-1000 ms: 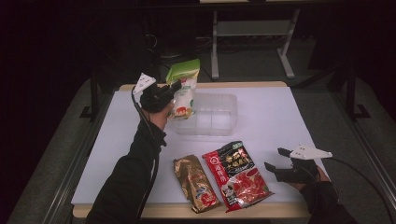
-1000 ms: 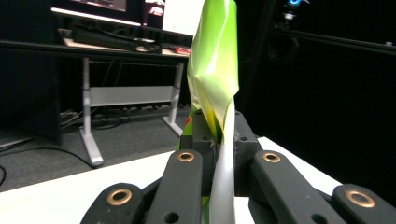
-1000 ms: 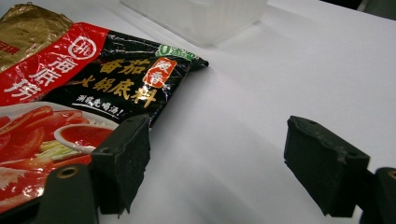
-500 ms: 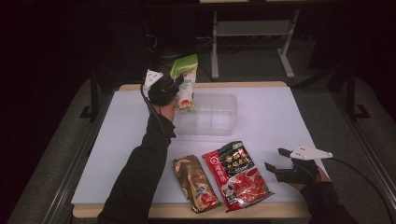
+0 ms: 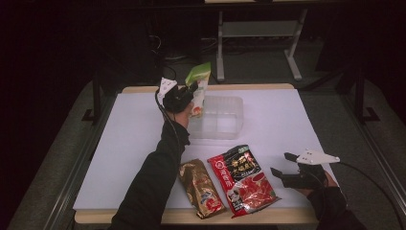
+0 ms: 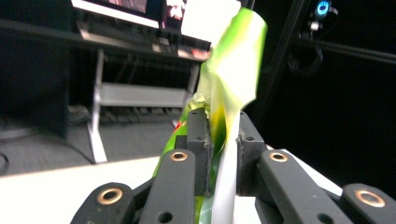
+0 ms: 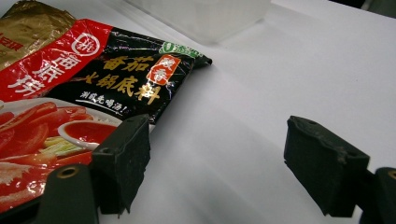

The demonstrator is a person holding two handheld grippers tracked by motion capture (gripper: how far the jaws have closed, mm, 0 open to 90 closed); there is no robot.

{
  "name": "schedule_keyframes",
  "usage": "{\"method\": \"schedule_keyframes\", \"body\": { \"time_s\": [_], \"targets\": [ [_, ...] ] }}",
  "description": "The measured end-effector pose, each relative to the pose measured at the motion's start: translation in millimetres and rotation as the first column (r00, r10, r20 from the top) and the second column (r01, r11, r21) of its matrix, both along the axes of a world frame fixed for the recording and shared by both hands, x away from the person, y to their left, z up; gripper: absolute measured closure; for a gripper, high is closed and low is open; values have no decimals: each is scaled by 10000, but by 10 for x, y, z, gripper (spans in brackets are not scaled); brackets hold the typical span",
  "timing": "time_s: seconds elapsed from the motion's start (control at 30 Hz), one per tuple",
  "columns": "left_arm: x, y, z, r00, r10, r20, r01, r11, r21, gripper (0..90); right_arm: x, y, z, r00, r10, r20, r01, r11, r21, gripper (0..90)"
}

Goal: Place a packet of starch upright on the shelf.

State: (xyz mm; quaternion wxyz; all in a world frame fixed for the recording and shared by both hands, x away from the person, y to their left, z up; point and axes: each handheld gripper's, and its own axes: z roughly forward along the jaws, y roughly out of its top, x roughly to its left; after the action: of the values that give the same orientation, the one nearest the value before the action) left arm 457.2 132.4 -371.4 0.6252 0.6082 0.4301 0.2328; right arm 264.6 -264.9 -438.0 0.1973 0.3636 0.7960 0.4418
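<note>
**Jaws pinching a green pouch over the container**

Jaws of the left gripper [image 5: 191,92], just easing apart, are pinching a crumpled green-and-white pouch [image 6: 229,79] upright above the clear plastic container [image 5: 220,117]. Right gripper [image 5: 282,165] is resting wide open beside the red soup-base packet [image 7: 70,88].

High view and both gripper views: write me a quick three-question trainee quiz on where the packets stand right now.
1. True or false: the left gripper holds the green packet above the clear plastic container.
2. Which packet lies nearest the right gripper?
A. gold packet
B. red and black tomato soup-base packet
C. green packet
3. Fill in: the right gripper's jaws stand ____, with bare white table between them.

Key:
1. True; in the left gripper view the jaws pinch the packet, though they have just been opening slightly.
2. B, the red and black tomato soup-base packet; the gold packet lies beyond it.
3. Open.
</note>
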Motion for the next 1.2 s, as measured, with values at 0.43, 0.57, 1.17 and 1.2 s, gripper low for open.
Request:
{"method": "schedule_keyframes", "body": {
  "time_s": [0.43,0.57,1.17,1.2],
  "targets": [
    [-84,349,-22,9790,-1785,-984,1953,9596,2024,537,2,25,-15,9999,69,-127,-70,9999,-74,223],
    [-181,429,-28,9687,-2196,-1155,2442,9263,2871,505,-1,33,-12,9999,96,-142,-98,9999,-133,223],
    [-623,454,-365,9490,-2717,-1598,3139,7675,5589,704,5,74,-35,9994,139,-331,-148,9995,-291,224],
    [-636,478,-377,9459,-2786,-1661,3232,7654,5565,717,4,76,-36,9993,144,-339,-154,9994,-295,226]
  ]
}}
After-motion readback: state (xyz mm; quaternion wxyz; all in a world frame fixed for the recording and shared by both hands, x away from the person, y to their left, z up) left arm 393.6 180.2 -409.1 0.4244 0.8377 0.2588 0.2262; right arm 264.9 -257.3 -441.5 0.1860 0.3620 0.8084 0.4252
